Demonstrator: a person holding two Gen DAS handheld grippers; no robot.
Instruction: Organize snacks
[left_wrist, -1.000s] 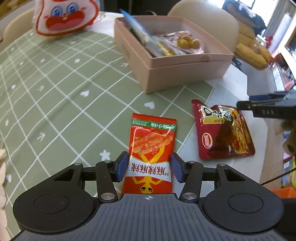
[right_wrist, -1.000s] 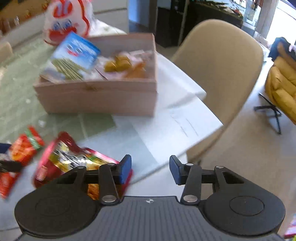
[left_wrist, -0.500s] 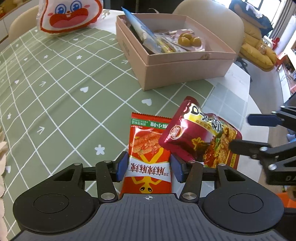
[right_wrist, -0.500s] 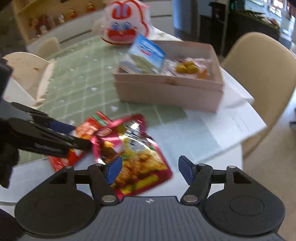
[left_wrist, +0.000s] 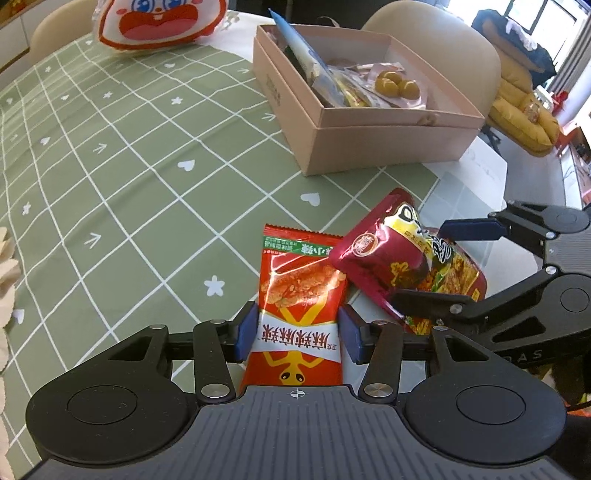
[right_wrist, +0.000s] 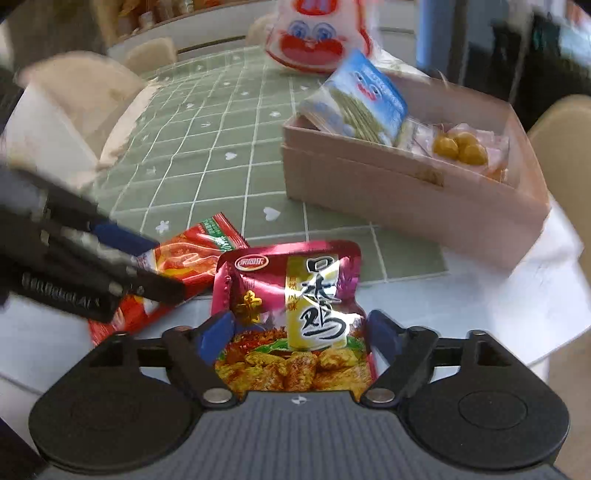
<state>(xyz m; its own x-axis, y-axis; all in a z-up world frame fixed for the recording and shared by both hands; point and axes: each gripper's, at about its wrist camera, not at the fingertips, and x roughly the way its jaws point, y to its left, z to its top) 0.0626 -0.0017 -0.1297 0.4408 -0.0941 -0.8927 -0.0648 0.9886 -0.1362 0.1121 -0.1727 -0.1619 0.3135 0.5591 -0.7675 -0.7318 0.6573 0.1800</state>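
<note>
Jaws of my left gripper (left_wrist: 295, 332) straddled the orange-red snack packet (left_wrist: 299, 295), pads close beside its edges; whether they pressed it I could not tell. My right gripper (right_wrist: 301, 332) had just been opening, wide around the maroon chicken pouch (right_wrist: 295, 314), which overlapped the packet's corner at two o'clock. Beyond, at one o'clock, sat the pink box (left_wrist: 369, 140) already holding snacks. I judged the overlap risky: lifting either bag could drag the other off the tablecloth (left_wrist: 110, 166).
</note>
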